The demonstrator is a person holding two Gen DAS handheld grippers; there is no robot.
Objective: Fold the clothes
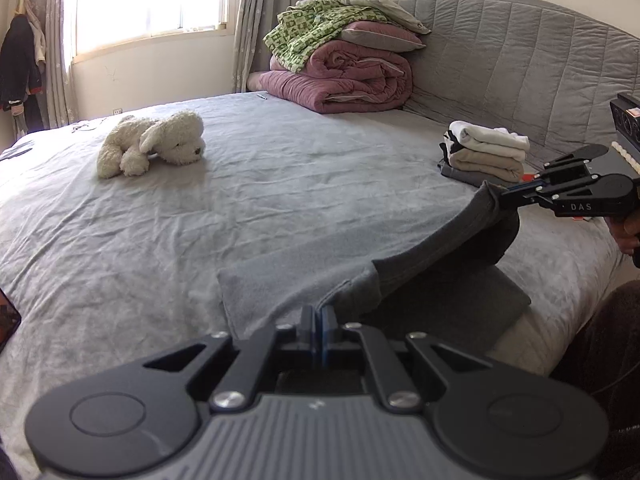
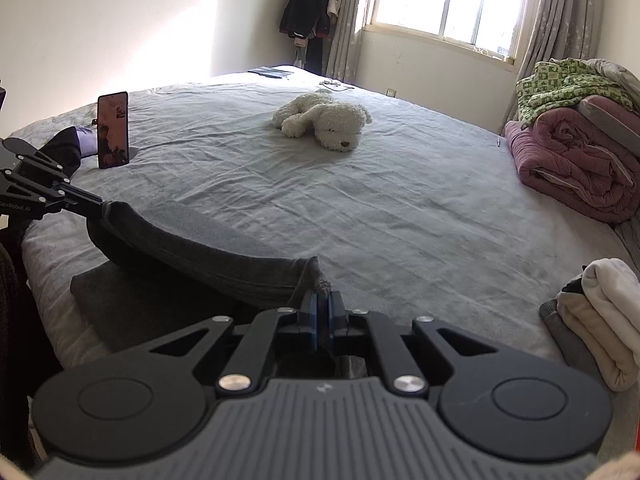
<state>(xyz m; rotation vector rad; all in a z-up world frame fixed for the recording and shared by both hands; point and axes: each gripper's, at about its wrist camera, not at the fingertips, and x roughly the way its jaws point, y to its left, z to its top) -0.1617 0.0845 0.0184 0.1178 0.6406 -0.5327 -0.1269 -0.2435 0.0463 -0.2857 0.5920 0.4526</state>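
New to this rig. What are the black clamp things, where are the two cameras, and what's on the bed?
There is no robot here: a person holds a hand-held two-finger gripper in each hand. Each picture comes from a fisheye camera on one gripper, looking along its fingers.

In the left wrist view, the left gripper is shut on one end of a dark grey knitted garment; the right gripper pinches the other end. The right wrist view shows the same thing mirrored.

On the grey bed sheet lie a white plush dog, a stack of folded clothes, a rolled maroon quilt and a propped-up phone.
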